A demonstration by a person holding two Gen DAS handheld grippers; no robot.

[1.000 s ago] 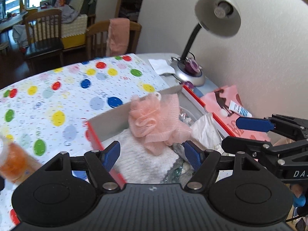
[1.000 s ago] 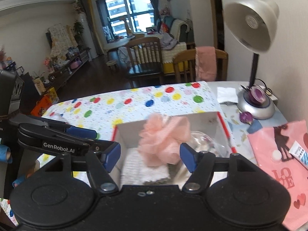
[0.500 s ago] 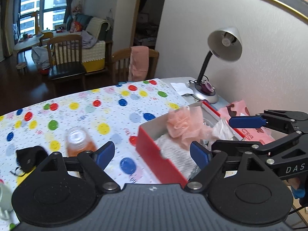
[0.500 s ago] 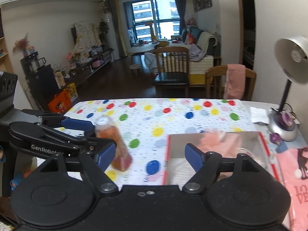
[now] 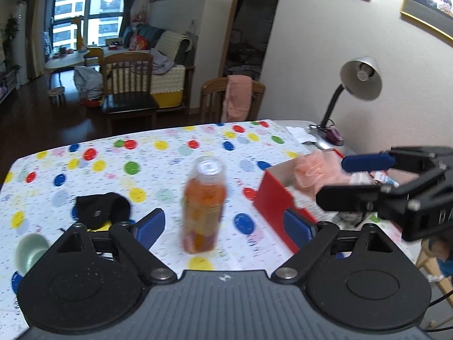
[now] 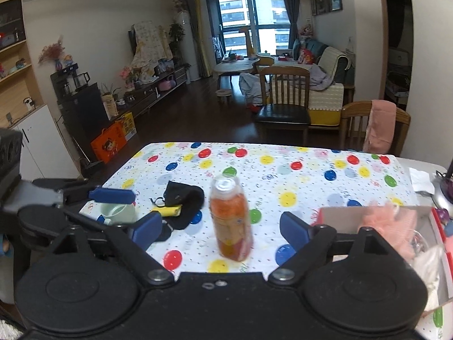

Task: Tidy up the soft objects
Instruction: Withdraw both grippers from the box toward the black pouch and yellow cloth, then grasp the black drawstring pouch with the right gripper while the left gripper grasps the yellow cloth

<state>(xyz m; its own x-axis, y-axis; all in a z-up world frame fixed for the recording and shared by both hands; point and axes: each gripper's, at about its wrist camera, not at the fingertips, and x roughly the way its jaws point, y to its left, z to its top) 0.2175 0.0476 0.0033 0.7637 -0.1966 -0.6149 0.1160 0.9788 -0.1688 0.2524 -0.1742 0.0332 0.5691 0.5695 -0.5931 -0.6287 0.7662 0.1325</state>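
— Two soft things show at this table: a pink mesh bath pouf (image 5: 314,170) already lying in the red-sided cardboard box (image 5: 273,198) at the right edge of the polka-dot tablecloth (image 5: 170,153), and a black fabric pouch (image 5: 102,208) out on the cloth to the left, beside a yellow tube (image 6: 170,211) and a pale green mug (image 6: 117,212).

— And the orange drink bottle (image 5: 204,206)?

— Upright between pouch and box, directly ahead of both cameras. It looks hard, so probably not part of the sort. The likely step is fetching the pouch; the reach should pass left of the bottle so nothing tips it.

— How best to take the pouch?

— Come down from above on its thickest fold and pinch there, clear of the mug and tube lying close by, then lift before swinging toward the box.

— The grippers?

— Left gripper (image 5: 223,228) has its blue pads (image 5: 150,226) spread wide, nothing between them, held above the cloth with the bottle framed in the gap but untouched. Right gripper (image 6: 218,229) is equally wide, empty, hovering just left of the box.
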